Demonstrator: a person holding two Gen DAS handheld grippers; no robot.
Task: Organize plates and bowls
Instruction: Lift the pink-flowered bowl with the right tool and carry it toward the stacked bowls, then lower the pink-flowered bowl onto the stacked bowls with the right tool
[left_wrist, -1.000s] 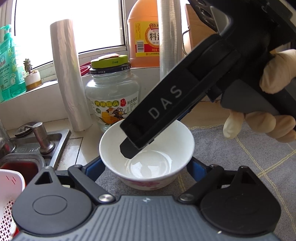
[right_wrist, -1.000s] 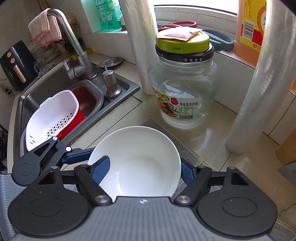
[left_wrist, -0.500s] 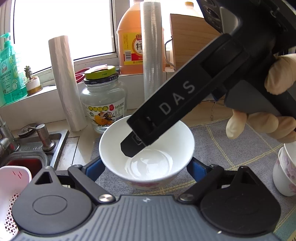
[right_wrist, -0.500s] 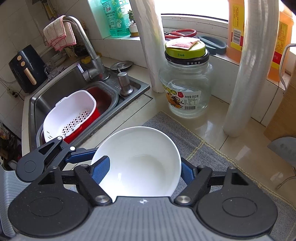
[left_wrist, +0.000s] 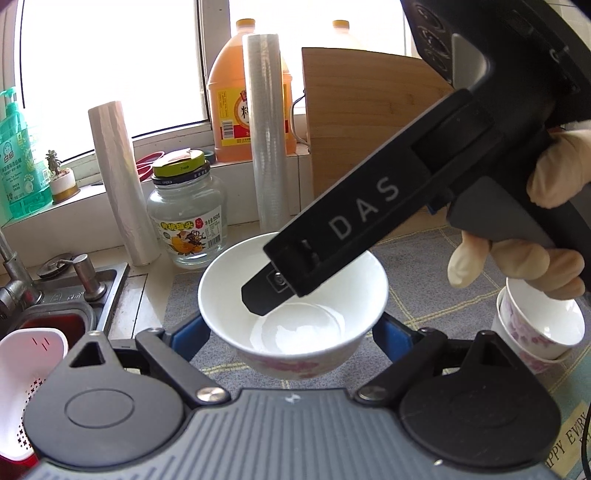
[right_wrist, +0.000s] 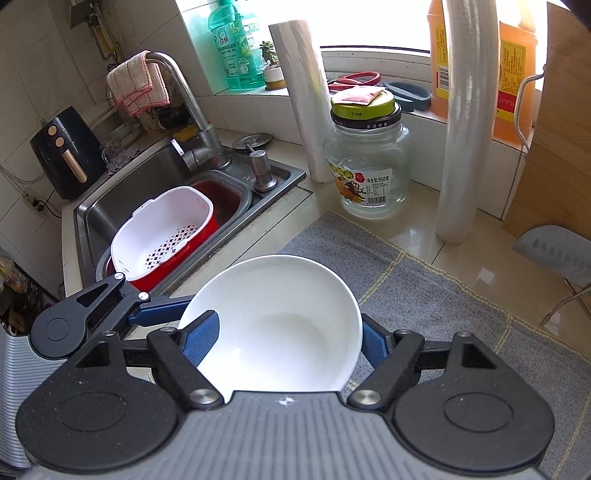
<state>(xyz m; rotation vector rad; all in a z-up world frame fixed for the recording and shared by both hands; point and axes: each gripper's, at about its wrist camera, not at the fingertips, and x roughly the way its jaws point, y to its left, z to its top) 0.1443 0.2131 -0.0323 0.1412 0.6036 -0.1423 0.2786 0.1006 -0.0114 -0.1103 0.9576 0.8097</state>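
Bowl (left_wrist: 295, 317) base hidden (both claws gripping)

Both wrist views look steeply down at the white bowl (left_wrist: 291, 306) (right_wrist: 273, 328) from close range; both share the glass jar (left_wrist: 186, 218) (right_wrist: 367, 162) and sink (left_wrist: 74, 291) (right_wrist: 147, 184).

Glossy ceramic bowl (left_wrist: 295, 325); woven cloth mat (right_wrist: 424, 295); glass jar (right_wrist: 367, 170)
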